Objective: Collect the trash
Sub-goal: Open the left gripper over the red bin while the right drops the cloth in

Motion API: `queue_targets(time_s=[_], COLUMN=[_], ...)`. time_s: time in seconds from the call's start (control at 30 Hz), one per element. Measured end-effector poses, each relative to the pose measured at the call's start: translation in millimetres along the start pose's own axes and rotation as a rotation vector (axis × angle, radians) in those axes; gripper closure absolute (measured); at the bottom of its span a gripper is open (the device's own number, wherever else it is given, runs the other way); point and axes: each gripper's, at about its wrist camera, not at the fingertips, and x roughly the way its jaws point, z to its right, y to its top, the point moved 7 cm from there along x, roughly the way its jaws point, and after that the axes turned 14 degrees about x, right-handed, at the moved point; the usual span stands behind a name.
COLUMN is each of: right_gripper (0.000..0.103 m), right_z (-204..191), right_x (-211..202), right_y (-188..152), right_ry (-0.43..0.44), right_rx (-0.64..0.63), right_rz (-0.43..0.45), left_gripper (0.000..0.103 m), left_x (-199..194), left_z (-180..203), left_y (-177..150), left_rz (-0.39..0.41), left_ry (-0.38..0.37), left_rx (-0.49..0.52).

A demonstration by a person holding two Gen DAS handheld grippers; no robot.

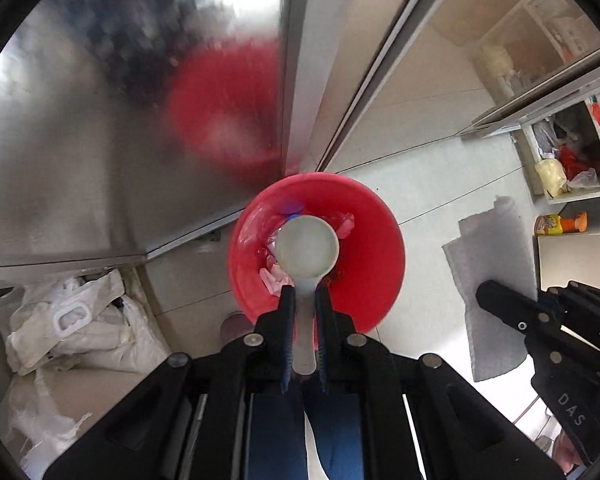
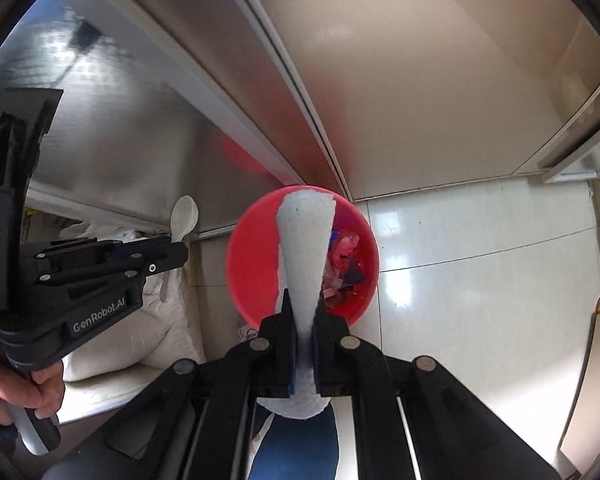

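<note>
Red bin stands on the floor right below both sets of fingers, wrappers inside. The left gripper is clamped on a white spoon whose bowl hangs over the bin; the right gripper pinches a foam sheet above it.
</note>
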Motion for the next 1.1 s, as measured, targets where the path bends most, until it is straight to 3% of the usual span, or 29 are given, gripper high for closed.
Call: queue_targets(time_s=[0.2, 0.27, 0.33, 0.43, 0.57, 0.7, 1.1], right_gripper=[0.098, 0.098, 0.097, 0.097, 0.097, 0.097, 0.097], right_z=[8.0, 10.7, 11.7, 9.5, 7.5, 6.7, -11.5], right_x=[10.6, 13.9, 15.1, 15.9, 21.6, 22.1, 35.3], right_y=[-1.8, -0.7, -2.7, -5.2, -7.1, -6.8, -9.6], right_ry=[-0.013, -0.04, -0.053, -0.048, -0.033, -0.04, -0.024], right_rx=[0.013, 0.008, 0.009, -0.007, -0.021, -0.044, -0.11], right_rz=[0.002, 0.0, -0.016, -0.012, -0.025, -0.032, -0.085], left_gripper=[0.091, 0.07, 0.039, 0.021, 0.018, 0.0, 0.0], left_x=[19.8, 20.8, 20.1, 17.9, 15.9, 13.1, 10.6], left_z=[1.7, 2.9, 2.3, 0.1, -7.0, -13.5, -32.6], left_y=[0.9, 1.0, 1.3, 0.5, -4.0, -10.5, -39.2], left_rz=[-0.007, -0.008, -0.003, 0.003, 0.002, -0.008, -0.029], left_ry=[-0.004, -0.005, 0.011, 0.018, 0.014, 0.076, 0.085], left_rx=[0.02, 0.024, 0.025, 0.011, -0.027, -0.035, -0.113])
